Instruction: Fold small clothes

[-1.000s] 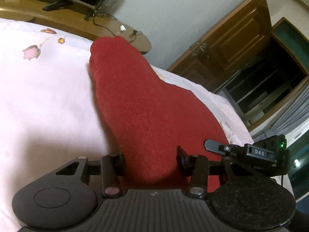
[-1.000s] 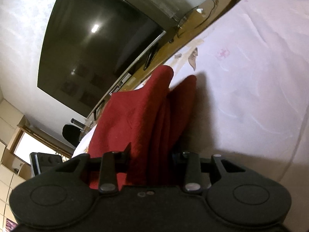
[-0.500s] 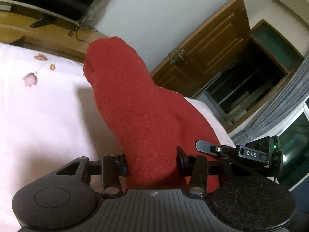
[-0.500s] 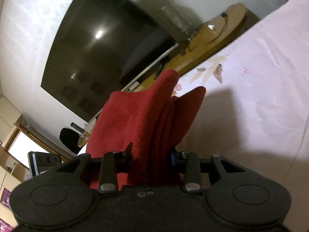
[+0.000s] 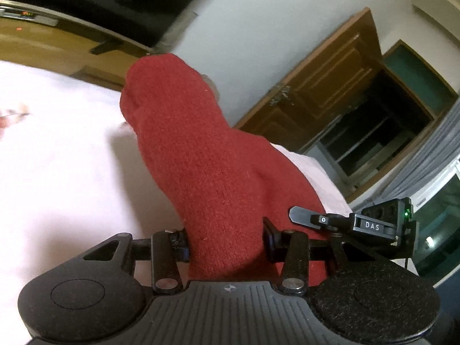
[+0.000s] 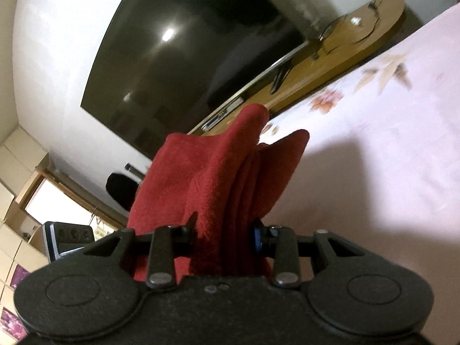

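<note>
A red fleece cloth (image 5: 207, 166) is held up off the pink bedsheet (image 5: 57, 172). My left gripper (image 5: 225, 247) is shut on one end of it; the cloth fills the space between the jaws and hides the fingertips. My right gripper (image 6: 225, 238) is shut on the other end, where the cloth (image 6: 224, 172) bunches in several folds and stands up in two peaks above the sheet (image 6: 388, 172). The other gripper's body (image 5: 373, 225) shows at the right of the left wrist view.
A large dark TV (image 6: 187, 57) stands on a long wooden bench (image 6: 330, 66) beyond the bed. A wooden door (image 5: 330, 86) and a dark open wardrobe (image 5: 373, 132) are at the right in the left wrist view. The sheet has flower prints (image 6: 385, 72).
Both grippers have risen and tilted up with the cloth; the cloth has come off the sheet and more of the wall, TV and door shows.
</note>
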Demonstrator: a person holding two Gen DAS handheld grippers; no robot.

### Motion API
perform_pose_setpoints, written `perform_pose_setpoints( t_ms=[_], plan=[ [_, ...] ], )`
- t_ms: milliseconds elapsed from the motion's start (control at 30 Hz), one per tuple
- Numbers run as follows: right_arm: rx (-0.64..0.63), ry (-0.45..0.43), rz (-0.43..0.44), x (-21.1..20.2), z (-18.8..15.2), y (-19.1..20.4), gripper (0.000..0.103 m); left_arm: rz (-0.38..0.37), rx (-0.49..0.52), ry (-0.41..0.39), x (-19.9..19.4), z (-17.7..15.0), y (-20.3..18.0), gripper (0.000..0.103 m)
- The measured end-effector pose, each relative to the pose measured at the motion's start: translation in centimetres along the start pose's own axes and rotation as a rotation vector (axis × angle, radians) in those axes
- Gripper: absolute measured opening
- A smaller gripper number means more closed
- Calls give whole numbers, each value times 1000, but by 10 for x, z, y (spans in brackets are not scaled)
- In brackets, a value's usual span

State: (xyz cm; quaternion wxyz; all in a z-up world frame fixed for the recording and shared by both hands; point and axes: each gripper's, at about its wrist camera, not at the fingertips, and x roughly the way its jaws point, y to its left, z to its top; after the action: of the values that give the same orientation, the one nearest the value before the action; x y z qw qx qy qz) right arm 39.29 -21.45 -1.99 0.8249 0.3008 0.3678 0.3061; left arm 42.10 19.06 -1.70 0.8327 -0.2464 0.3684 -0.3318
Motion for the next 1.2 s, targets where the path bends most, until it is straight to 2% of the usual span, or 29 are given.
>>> perform_pose_setpoints(
  t_ms=[233, 400, 433, 467, 500, 533, 567, 667, 733, 800, 867, 1000, 1100, 1200],
  plan=[
    [31, 71, 60, 56, -20, 21, 33, 42, -86, 4, -50, -18, 53, 44],
    [51, 150, 73, 99, -40, 25, 33, 94, -167, 54, -67, -43, 101, 44],
    [59, 171, 64, 107, -45, 21, 33, 126, -174, 72, -65, -49, 111, 45],
    [60, 188, 43, 115, -50, 16, 33, 140, -198, 74, -63, -57, 121, 53],
    [55, 200, -1, 123, -55, 8, 36, 96, -254, 32, -66, -65, 132, 53],
    [104, 206, -3, 129, -61, -7, 33, 74, -280, 5, -68, -70, 137, 53],
    [140, 185, 29, 127, -63, -15, 32, 72, -276, -7, -70, -72, 138, 53],
    [79, 200, 4, 125, -60, -6, 35, 93, -264, -19, -71, -74, 133, 56],
    [63, 213, -19, 122, -52, -2, 47, 136, -252, -45, -81, -71, 132, 63],
    [42, 196, -52, 114, -45, 0, 53, 198, -225, -87, -95, -70, 127, 79],
    [33, 190, -62, 108, -39, -1, 55, 244, -223, -122, -102, -66, 126, 81],
    [42, 117, -43, 106, -33, -3, 54, 254, -278, -169, -108, -52, 140, 81],
    [67, 99, -27, 123, -26, -5, 54, 270, -259, -166, -95, -42, 137, 81],
    [53, 119, -44, 139, -28, -4, 56, 326, -212, -152, -77, -35, 131, 81]
  ],
)
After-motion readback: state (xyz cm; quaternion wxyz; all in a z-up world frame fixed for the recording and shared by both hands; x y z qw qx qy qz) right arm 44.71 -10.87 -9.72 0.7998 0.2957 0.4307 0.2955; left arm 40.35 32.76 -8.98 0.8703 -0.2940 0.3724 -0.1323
